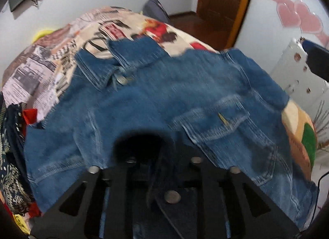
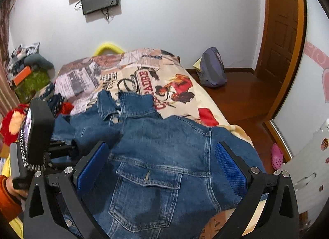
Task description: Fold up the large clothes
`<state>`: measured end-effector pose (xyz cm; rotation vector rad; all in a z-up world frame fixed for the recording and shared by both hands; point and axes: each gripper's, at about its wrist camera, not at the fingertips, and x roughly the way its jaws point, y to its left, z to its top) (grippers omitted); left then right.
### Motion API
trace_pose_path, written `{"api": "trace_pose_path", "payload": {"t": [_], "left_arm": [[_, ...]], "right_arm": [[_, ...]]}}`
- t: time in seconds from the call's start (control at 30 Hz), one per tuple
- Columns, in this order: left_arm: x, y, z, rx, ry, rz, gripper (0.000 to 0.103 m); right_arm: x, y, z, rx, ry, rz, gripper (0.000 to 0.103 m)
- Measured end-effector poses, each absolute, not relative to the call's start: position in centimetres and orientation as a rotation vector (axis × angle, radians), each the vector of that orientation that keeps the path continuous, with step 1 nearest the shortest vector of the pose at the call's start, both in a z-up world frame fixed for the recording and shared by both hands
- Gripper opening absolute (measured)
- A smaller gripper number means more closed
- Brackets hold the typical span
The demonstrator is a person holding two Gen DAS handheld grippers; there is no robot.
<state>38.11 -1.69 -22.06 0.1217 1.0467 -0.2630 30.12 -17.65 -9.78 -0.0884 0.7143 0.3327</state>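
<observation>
Right gripper (image 2: 162, 162) spread wide, empty, over jacket (image 2: 156, 152) at bed (image 2: 207, 99) near edge. Left gripper (image 2: 72, 148) state unclear, fingers buried in sleeve. Risk: slack hold drops sleeve, fold collapses.

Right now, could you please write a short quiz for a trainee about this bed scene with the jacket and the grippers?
1. True or false: the denim jacket lies with its collar toward the far end of the bed.
2. Multiple choice: the right gripper is A) shut on a sleeve, B) open with its blue pads wide apart above the jacket, C) holding the purple backpack.
3. Short answer: what lies on the floor by the white cabinet?

Key: 1. true. 2. B. 3. a pink clog.
</observation>
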Motion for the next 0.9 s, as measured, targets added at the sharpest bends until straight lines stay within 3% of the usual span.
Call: {"api": "trace_pose_path", "payload": {"t": [0.03, 0.07, 0.3, 0.53, 0.9], "left_arm": [[37.7, -1.8, -22.1, 0.123, 1.049, -0.263, 0.052], [37.0, -1.9, -22.0, 0.121, 1.042, -0.266, 0.056], [33.5, 0.6, -18.5, 0.103, 0.985, -0.264, 0.062], [29.7, 8.7, -15.3, 0.079, 0.912, -0.092, 0.071], [23.5, 21.1, -20.6, -0.073, 1.03, 0.142, 0.071]], "right_arm": [[29.9, -17.6, -9.9, -0.097, 0.718, 0.336, 0.103], [29.7, -17.4, -10.0, -0.107, 0.721, 0.341, 0.103], [28.7, -16.2, -9.4, -0.174, 0.713, 0.362, 0.103], [27.4, -12.6, -8.5, -0.236, 0.672, 0.453, 0.103], [27.9, -2.5, -12.6, -0.553, 0.723, 0.603, 0.103]]}}
